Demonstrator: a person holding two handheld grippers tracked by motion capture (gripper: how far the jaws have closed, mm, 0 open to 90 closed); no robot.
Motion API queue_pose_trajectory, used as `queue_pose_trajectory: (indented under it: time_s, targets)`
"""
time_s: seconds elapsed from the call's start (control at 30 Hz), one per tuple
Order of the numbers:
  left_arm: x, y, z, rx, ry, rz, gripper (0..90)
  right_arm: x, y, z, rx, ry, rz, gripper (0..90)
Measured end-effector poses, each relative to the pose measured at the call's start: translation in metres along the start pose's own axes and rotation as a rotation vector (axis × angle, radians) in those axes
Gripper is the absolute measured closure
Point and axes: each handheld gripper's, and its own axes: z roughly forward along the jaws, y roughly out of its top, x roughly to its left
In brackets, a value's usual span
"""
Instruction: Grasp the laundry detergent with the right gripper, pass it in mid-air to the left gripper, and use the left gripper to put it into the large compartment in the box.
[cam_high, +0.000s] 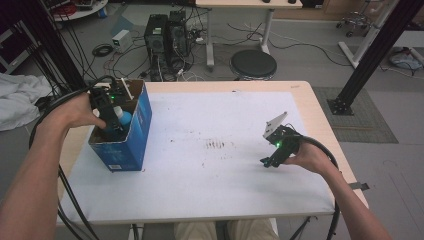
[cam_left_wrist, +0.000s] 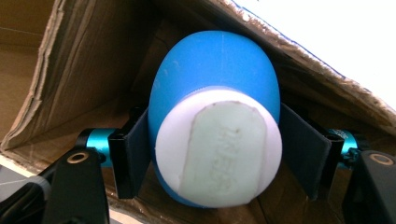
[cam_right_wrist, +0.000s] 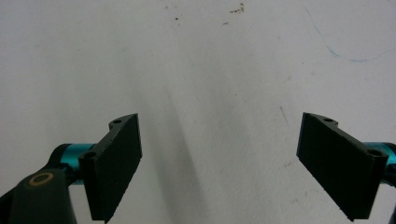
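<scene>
The blue bottle (cam_left_wrist: 215, 93) with its white cap end (cam_left_wrist: 219, 149) toward the camera sits inside the open cardboard box (cam_high: 131, 135), low against a brown inner wall; in the left gripper view it lies between the two black jaws of the left hand-held gripper (cam_left_wrist: 217, 154), whose pads sit right against its sides, though whether they press on it cannot be told; in the high view the left hand-held gripper (cam_high: 109, 120) reaches down into the box, and a bit of the blue bottle (cam_high: 125, 118) shows beside it; the box, blue on the outside, stands near the left edge of the desk (cam_high: 225, 195), which is covered with a white sheet bearing a few small dark specks near its middle; well apart, on the right side of the desk, the right hand-held gripper (cam_high: 267, 161) is held low over the white surface with a green light lit on its body; in the right gripper view its jaws (cam_right_wrist: 233, 163) stand wide apart with nothing between them, just bare white desk.
</scene>
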Motion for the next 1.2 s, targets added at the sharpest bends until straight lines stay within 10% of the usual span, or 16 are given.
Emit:
queue_pose_trajectory:
  time_s: [0.7,1.2]
  targets:
    - [-0.005,0.007,-0.047,-0.004,0.089,0.009,21.6,0.001,-0.001,-0.004,-0.006,-0.008,0.0,13.2]
    - [-0.058,0.061,-0.08,-0.102,0.111,0.199,20.0,0.004,0.004,-0.003,-0.009,-0.003,-0.002,13.2]
